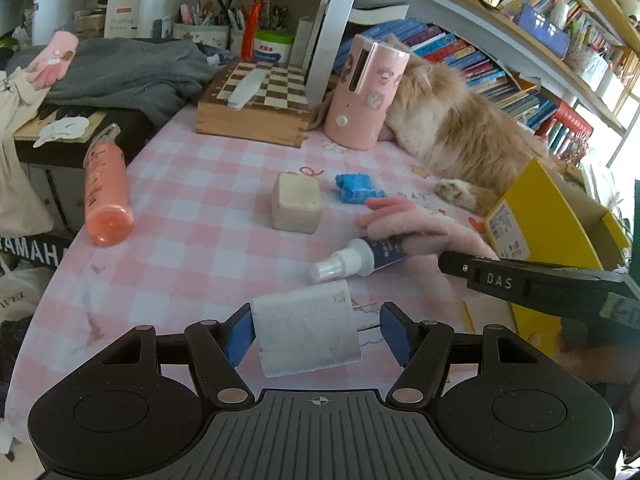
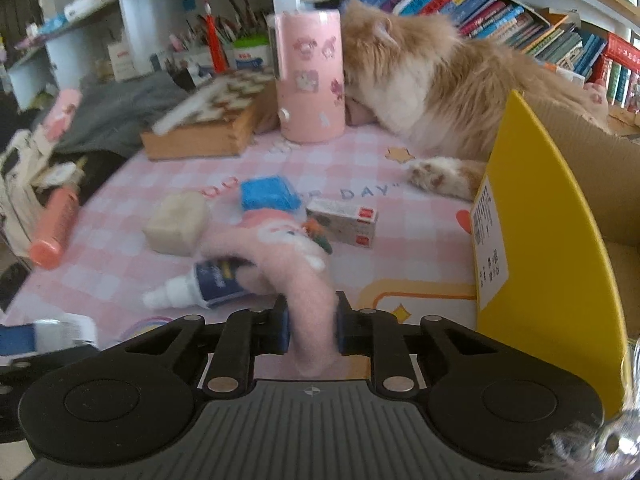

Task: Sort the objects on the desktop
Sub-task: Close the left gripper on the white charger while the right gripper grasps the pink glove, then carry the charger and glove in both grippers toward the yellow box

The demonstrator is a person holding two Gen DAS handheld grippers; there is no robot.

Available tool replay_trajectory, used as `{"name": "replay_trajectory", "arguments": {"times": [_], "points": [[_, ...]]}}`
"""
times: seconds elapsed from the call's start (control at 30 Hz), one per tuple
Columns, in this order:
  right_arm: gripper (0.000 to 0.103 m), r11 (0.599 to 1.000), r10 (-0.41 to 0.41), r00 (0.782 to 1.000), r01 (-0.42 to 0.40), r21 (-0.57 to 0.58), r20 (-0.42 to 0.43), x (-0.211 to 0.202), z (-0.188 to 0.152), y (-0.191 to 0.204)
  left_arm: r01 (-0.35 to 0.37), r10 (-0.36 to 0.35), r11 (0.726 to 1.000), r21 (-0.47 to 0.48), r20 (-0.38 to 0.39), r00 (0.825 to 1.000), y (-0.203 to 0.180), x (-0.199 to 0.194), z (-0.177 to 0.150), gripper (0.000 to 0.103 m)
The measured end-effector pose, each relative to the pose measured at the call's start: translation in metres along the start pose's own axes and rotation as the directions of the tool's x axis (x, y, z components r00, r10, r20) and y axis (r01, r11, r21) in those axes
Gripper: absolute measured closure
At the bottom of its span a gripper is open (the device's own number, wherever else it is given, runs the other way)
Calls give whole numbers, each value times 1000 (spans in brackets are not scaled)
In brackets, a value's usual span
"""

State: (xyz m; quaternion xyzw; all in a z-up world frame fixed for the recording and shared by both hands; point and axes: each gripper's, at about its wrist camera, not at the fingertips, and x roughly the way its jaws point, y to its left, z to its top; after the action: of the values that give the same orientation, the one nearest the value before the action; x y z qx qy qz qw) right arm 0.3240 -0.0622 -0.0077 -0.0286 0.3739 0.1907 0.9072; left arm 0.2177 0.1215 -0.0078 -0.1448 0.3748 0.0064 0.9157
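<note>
Covering desk: pink checked cloth [image 1: 192, 216] | bookshelves [image 1: 520, 60] behind | left jaws grip charger [image 1: 306, 332] | right jaws clamp glove [image 2: 304, 280]

Both wrist views look steeply down and close over the desk [image 1: 192, 208]; both share the cat [image 1: 460, 128] at upper right.

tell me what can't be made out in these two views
- Cat's face: both views, hidden behind the pink cylinder.
- Spray bottle label: right wrist view, blurred and partly covered by the pink glove.
- Yellow box contents: cut off by the frame edge, wall blocks the inside.
</note>
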Motion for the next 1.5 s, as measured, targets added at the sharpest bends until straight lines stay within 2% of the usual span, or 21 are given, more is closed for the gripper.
{"name": "replay_trajectory", "arguments": {"times": [0.2,0.6,0.93,1.5], "points": [[84,1000,31,998,-32,2,60,-22,6,3,16,-16,1000,-3,27,1000,-2,-9,3,36],[84,997,80,991,-82,7,108,-55,9,7,61,-57,997,-43,95,994,-2,-36,8,36],[84,995,100,988,-103,14,121,-84,4,10,113,-99,989,-97,137,986,6,-60,6,36],[84,994,103,988,-105,18,118,-127,-29,34,166,-149,982,-94,166,975,13,-106,-21,36]]}}
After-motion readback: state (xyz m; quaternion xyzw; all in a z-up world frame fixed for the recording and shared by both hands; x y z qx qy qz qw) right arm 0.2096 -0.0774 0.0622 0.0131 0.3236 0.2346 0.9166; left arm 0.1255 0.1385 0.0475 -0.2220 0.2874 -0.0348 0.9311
